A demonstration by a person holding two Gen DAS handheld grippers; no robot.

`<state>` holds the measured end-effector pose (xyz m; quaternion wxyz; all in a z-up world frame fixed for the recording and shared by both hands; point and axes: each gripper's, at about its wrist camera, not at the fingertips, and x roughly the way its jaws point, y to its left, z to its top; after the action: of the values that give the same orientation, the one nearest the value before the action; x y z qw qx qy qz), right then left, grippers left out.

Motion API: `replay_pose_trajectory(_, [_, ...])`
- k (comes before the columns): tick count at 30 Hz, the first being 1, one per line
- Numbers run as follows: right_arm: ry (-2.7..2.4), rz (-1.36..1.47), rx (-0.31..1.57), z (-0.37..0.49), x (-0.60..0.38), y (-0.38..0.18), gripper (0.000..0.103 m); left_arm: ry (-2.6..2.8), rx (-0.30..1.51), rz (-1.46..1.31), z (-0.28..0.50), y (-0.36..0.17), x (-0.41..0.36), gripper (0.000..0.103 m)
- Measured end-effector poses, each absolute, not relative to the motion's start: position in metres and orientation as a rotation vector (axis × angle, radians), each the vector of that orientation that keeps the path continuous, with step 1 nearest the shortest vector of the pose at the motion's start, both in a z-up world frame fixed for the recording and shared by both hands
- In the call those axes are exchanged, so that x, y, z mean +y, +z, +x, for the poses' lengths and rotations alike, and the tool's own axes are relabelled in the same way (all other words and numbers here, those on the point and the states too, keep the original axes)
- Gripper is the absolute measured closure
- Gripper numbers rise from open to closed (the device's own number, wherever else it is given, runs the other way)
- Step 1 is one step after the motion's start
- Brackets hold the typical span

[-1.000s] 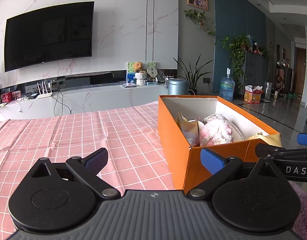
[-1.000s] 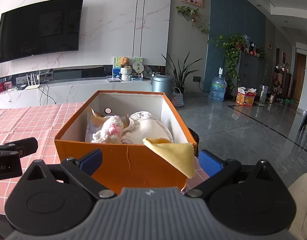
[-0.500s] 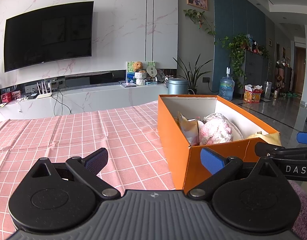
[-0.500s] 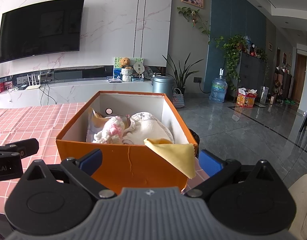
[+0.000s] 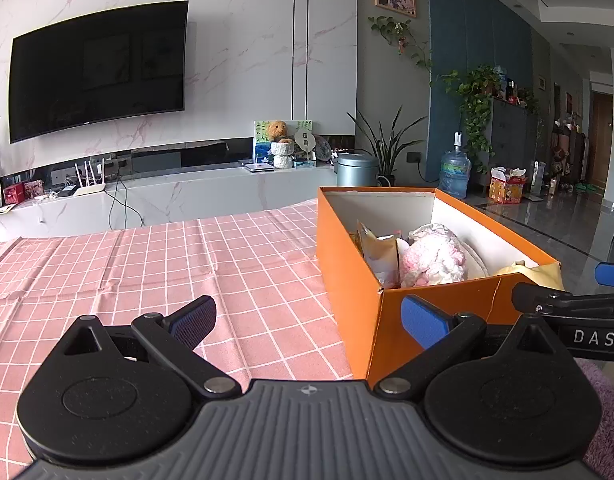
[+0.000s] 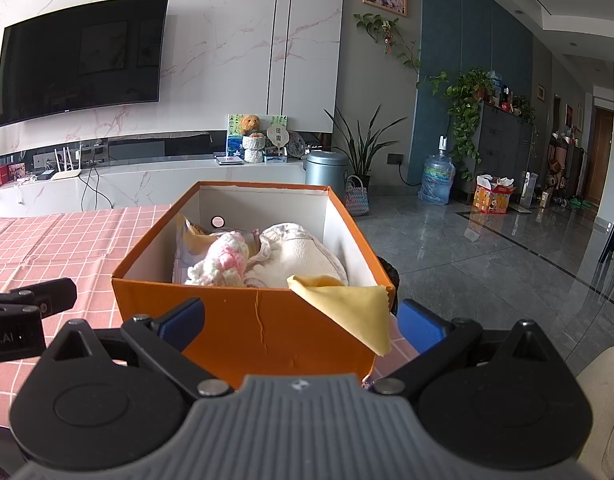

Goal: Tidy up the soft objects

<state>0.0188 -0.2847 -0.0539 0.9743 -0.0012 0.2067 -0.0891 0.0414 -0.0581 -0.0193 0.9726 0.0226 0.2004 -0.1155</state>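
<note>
An orange cardboard box point(image 6: 247, 320) point(image 5: 355, 280) stands on the pink checked tablecloth point(image 5: 187, 264). Inside lie a pink-and-white knitted piece point(image 6: 223, 258) point(image 5: 431, 258), a cream soft item point(image 6: 303, 258) and a crinkled packet point(image 5: 381, 248). A yellow cloth point(image 6: 351, 308) hangs over the box's near right corner. My left gripper point(image 5: 307, 320) is open, nothing between its fingers, at the box's near left corner. My right gripper point(image 6: 301, 320) is open, straddling the box's near wall without touching it.
The table ends just right of the box, above a grey tiled floor point(image 6: 487, 248). A low marble TV bench point(image 5: 167, 200) with a television point(image 5: 95, 68) stands behind. A purple fluffy mat point(image 5: 603, 400) shows at the lower right of the left wrist view.
The right wrist view has drifted slightly; the box sits a touch further right in it. Both grippers stay open and the box's contents are unchanged.
</note>
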Motion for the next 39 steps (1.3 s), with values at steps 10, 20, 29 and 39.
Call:
replay_pose_trajectory(10, [-0.177,-0.005,0.416,0.0182,-0.2848,-0.0538,0.002,-0.232,0.406,0.045,0.0407,-0.0202,-0.0559,0.0])
replay_pose_trajectory(20, [-0.177,-0.005,0.416,0.0184,-0.2848,-0.0538,0.002,-0.233,0.406,0.046,0.0411,-0.0199,-0.0561,0.0])
replay_pose_trajectory(29, [-0.177,-0.005,0.417,0.0184,-0.2849,-0.0538,0.002,-0.235,0.409,0.046,0.0407,-0.0206,-0.0541,0.0])
replay_pose_trajectory(39, [-0.176,-0.005,0.419,0.019,-0.2851,-0.0537,0.002,-0.235,0.409,0.048,0.041,-0.0202,-0.0545,0.0])
